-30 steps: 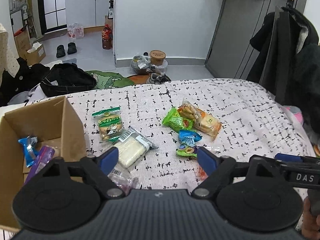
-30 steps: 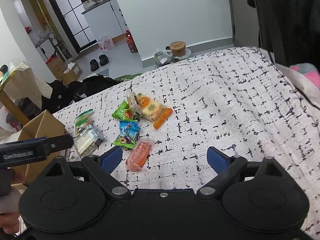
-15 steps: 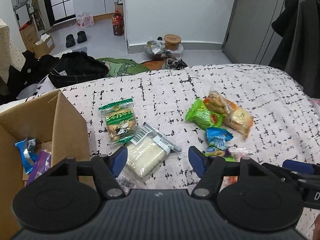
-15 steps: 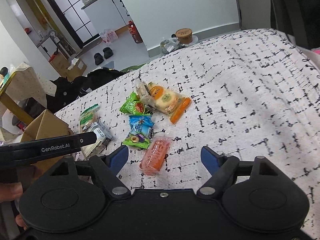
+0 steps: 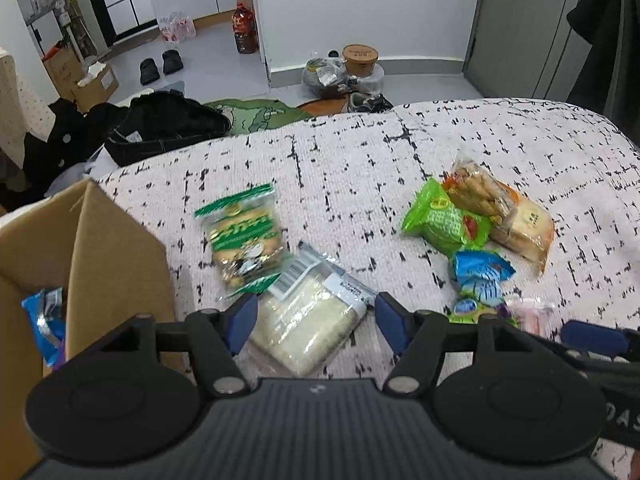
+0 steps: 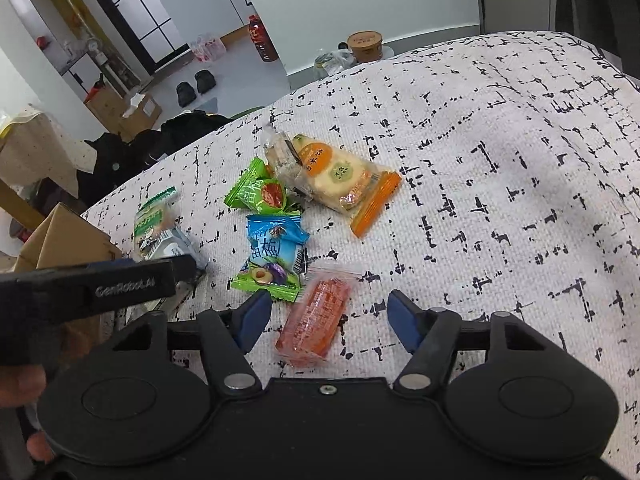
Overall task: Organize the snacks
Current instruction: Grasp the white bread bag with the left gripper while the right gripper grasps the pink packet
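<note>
Two grippers, both spread wide, neither gripping anything. Left gripper (image 5: 312, 320), bottom centre of its view, has its blue tips either side of the white clear-wrapped pack (image 5: 310, 318), which lies flat on the speckled cover (image 5: 360, 168). Right gripper (image 6: 326, 318), bottom centre of its view, straddles the near end of the orange-red pack (image 6: 314, 320). Likely step: each picks its pack. To do it well, lower until tips reach the cover, centre across the pack's narrow width, close on the body, not the loose film edge, or it slips. Cardboard box (image 5: 116, 256), lower left of left view, sits just beside the white pack and already has a blue wrapper (image 5: 44, 316) inside. Mid-frame: green-white biscuit pack (image 5: 244, 236), blue plum pack (image 6: 276, 256), green pack (image 6: 256, 190). Farthest: orange-edged cracker pack (image 6: 340, 178).
</note>
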`<control>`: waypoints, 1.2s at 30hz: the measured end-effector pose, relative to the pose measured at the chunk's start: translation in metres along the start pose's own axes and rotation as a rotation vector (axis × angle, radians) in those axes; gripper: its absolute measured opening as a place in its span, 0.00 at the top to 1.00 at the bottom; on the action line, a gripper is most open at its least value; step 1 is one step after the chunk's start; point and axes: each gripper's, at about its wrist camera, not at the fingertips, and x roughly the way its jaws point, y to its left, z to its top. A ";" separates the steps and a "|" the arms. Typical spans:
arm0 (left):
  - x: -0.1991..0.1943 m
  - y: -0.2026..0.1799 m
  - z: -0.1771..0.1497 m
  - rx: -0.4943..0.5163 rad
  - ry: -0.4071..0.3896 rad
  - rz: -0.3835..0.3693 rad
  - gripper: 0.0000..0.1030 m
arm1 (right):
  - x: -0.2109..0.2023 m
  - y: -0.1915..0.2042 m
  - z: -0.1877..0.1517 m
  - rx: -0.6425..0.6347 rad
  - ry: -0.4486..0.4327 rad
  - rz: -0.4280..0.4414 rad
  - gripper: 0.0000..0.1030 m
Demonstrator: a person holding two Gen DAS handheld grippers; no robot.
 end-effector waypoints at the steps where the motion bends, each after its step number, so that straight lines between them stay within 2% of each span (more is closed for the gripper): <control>1: 0.002 0.000 0.001 0.003 -0.006 -0.002 0.37 | -0.001 -0.001 0.000 0.001 0.001 0.000 0.42; 3: 0.005 0.000 0.002 -0.001 -0.010 -0.004 0.37 | -0.001 -0.003 0.000 0.000 0.002 -0.005 0.48; 8: 0.011 0.001 0.001 -0.009 0.012 -0.008 0.37 | -0.004 -0.008 0.000 0.005 0.001 -0.007 0.56; 15: -0.001 0.001 -0.008 -0.049 0.037 -0.080 0.39 | -0.009 -0.008 -0.003 0.003 0.001 -0.027 0.66; 17: -0.003 -0.001 -0.011 -0.051 0.042 -0.098 0.44 | -0.011 -0.009 -0.004 0.010 0.003 -0.033 0.66; 24: 0.008 -0.001 -0.016 -0.066 0.071 -0.101 0.47 | -0.004 0.000 -0.006 -0.037 0.009 -0.075 0.61; 25: 0.009 0.000 -0.017 -0.078 0.075 -0.112 0.47 | -0.003 0.004 -0.007 -0.061 0.007 -0.086 0.62; 27: 0.008 0.002 -0.019 -0.088 0.064 -0.118 0.50 | -0.004 0.006 -0.007 -0.072 0.003 -0.089 0.76; 29: 0.006 0.003 -0.019 -0.096 0.063 -0.126 0.54 | -0.006 0.003 -0.006 -0.041 0.010 -0.073 0.77; 36: -0.011 0.003 -0.022 -0.106 0.031 -0.148 0.56 | -0.019 0.002 -0.006 -0.019 -0.013 -0.070 0.79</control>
